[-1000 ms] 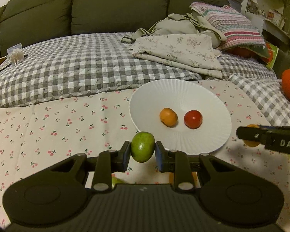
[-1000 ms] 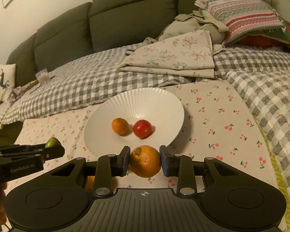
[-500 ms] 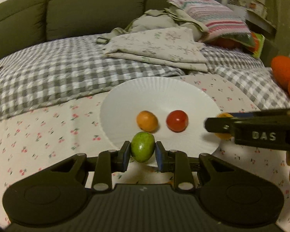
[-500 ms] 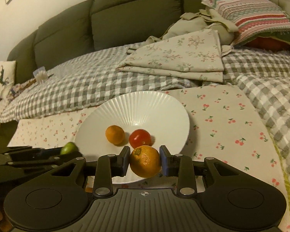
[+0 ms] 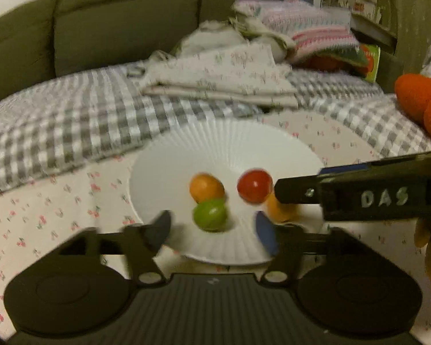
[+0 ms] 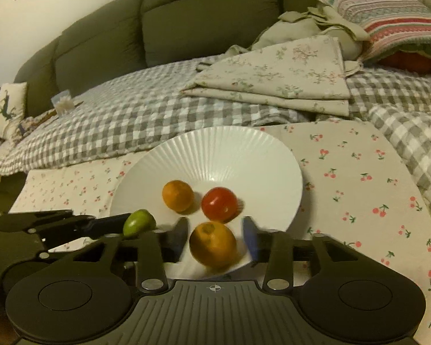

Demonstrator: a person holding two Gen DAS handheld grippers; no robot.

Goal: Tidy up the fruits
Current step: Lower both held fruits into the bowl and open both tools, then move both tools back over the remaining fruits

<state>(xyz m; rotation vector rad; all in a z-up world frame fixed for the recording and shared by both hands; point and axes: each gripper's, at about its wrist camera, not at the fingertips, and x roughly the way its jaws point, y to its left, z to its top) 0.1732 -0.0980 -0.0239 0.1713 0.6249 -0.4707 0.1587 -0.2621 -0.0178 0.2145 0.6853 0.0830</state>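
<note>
The green fruit (image 5: 210, 214) is lying free on the near part of the white ribbed plate (image 5: 230, 149), between the spread-wide fingers of the left gripper (image 5: 212, 227). The right gripper (image 6: 215, 237) is also gaping, its large orange (image 6: 213, 244) sitting loose on the plate's near rim. Farther in, a small orange (image 6: 177, 195) and a red tomato (image 6: 219, 204) are resting side by side.
</note>
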